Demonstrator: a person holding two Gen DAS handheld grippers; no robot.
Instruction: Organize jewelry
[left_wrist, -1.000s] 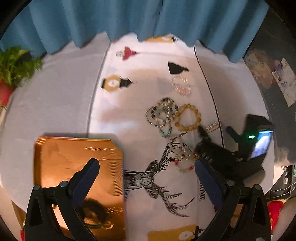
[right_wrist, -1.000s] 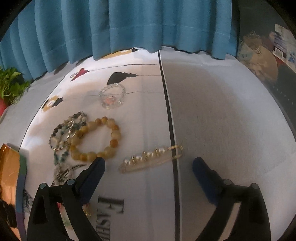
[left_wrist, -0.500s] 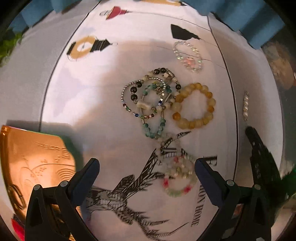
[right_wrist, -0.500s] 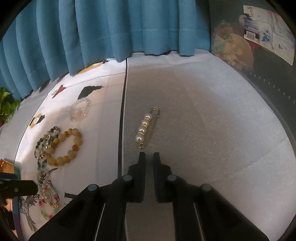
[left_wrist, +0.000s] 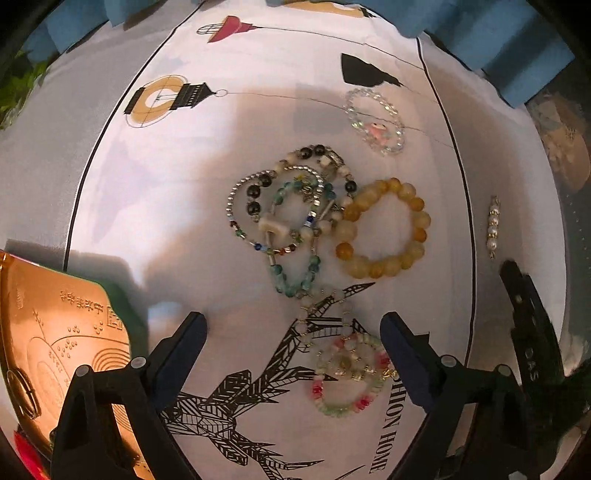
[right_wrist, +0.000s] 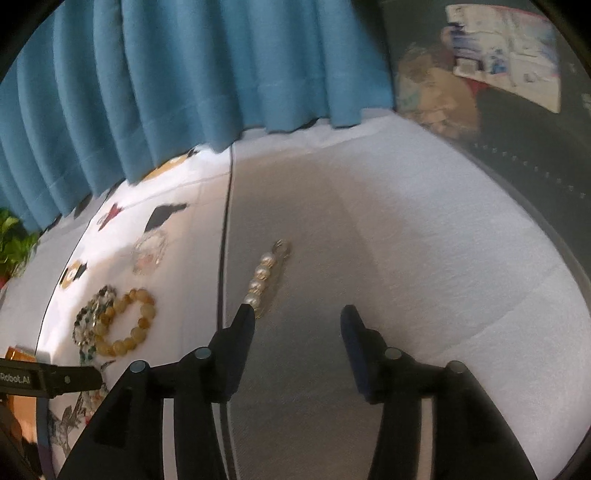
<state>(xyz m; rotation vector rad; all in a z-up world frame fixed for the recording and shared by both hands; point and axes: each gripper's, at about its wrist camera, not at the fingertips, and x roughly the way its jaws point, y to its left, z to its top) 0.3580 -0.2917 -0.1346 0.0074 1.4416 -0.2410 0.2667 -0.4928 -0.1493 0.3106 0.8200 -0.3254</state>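
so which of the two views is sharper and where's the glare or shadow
Left wrist view is sharper: the yellow bead bracelet and printed cloth read crisply, with warm glare on the gold tray and a soft shadow band across the cloth. Right wrist view is softer, motion-blurred around the pearl pin and curtain, with a broad shadow over the white mat. Both bend at the fisheye rim.

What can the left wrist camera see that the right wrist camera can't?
Only the left wrist view shows the pink-and-green bracelet lying between the open left hand-held gripper's fingers. Only the right wrist view shows the open right hand-held gripper's fingertip beside the pearl pin. Both share that pin, the yellow bead bracelet and the blue curtain.
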